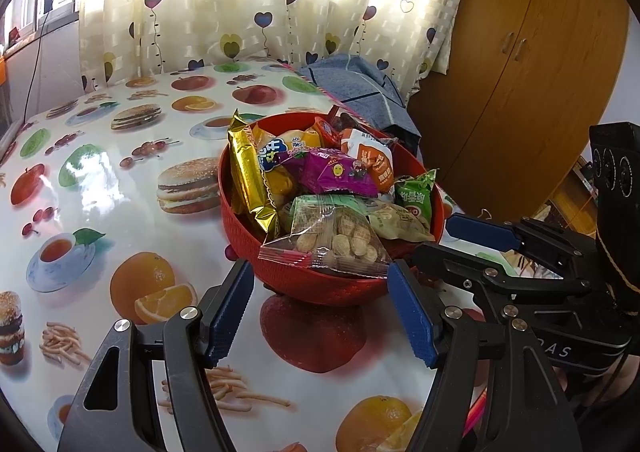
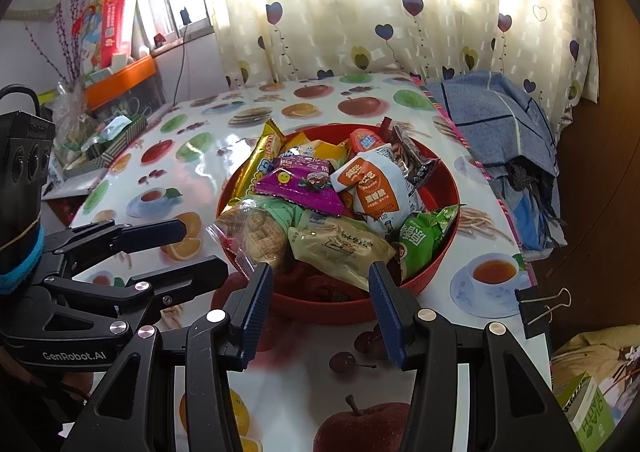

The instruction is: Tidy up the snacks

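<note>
A red bowl [image 1: 320,284] full of several snack packets stands on the fruit-print tablecloth; it also shows in the right wrist view [image 2: 436,264]. A clear biscuit bag [image 1: 336,244] hangs over its near rim, beside a gold bar packet [image 1: 248,176], a purple packet [image 1: 336,172] and a green packet [image 1: 416,196]. My left gripper [image 1: 320,284] is open and empty just in front of the bowl. My right gripper [image 2: 320,284] is open and empty at the bowl's near rim, with a beige packet [image 2: 340,248] between its tips. Each gripper shows in the other's view.
A blue cloth [image 2: 492,120] lies at the table's far right edge. A wooden wardrobe [image 1: 520,64] stands to the right. A cluttered shelf with an orange box [image 2: 120,80] is on the left. A black binder clip [image 2: 540,312] grips the table edge. A curtain hangs behind.
</note>
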A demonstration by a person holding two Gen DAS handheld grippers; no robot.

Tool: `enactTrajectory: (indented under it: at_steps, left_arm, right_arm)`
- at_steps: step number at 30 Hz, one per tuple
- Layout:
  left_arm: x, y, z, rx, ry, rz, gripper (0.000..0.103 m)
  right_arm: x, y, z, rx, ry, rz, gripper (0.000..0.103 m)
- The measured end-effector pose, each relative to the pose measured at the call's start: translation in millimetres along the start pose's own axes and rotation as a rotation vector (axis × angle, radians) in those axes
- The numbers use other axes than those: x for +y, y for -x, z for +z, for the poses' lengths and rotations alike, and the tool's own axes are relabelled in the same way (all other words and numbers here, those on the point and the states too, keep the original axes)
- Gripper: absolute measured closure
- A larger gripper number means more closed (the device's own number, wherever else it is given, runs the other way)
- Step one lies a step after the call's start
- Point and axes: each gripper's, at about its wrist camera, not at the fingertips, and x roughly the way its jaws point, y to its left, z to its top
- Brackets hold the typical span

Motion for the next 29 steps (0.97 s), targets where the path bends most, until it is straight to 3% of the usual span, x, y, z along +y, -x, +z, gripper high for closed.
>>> enactTrajectory:
  at_steps: [29]
  left_arm:
    - [-8.8,1.3,2.2,-0.011,-0.03,0.015,0.033]
  right_arm:
    - [-7.4,4.0,0.0,-0.026,-0.025,-0.01,0.054]
